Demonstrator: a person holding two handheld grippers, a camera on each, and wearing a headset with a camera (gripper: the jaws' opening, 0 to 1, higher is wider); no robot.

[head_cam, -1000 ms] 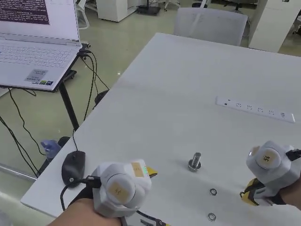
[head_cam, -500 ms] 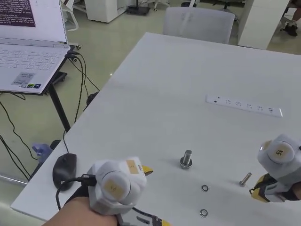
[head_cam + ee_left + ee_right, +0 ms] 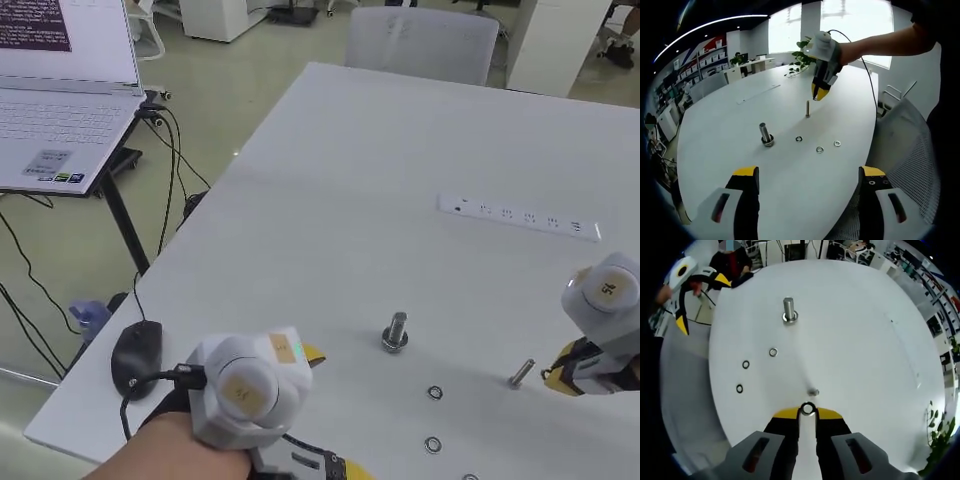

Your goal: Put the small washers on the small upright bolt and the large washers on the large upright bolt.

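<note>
The large upright bolt (image 3: pixel 395 333) stands mid-table on a wide base. The thin small bolt (image 3: pixel 519 373) stands to its right. My right gripper (image 3: pixel 557 380) hovers just right of the small bolt, shut on a small washer (image 3: pixel 808 409); the small bolt's top (image 3: pixel 813 392) lies just ahead of its tips. Three loose washers (image 3: pixel 435 393) (image 3: pixel 433 444) (image 3: pixel 470 478) lie nearer me. My left gripper (image 3: pixel 330 412) is open at the table's near edge, its jaws wide apart around nothing, facing the large bolt (image 3: pixel 765 134) and the loose washers (image 3: pixel 819 149).
A white power strip (image 3: pixel 517 218) lies across the far right of the table (image 3: pixel 350 180). A laptop (image 3: pixel 60 110) sits on a stand to the left, with cables and a mouse (image 3: pixel 137 355) near the table's left corner. A grey chair (image 3: pixel 420 40) stands at the far end.
My right gripper has moved right and slightly away, uncovering the small bolt it hid a second ago. The head camera has shifted. The left gripper has hardly moved.
</note>
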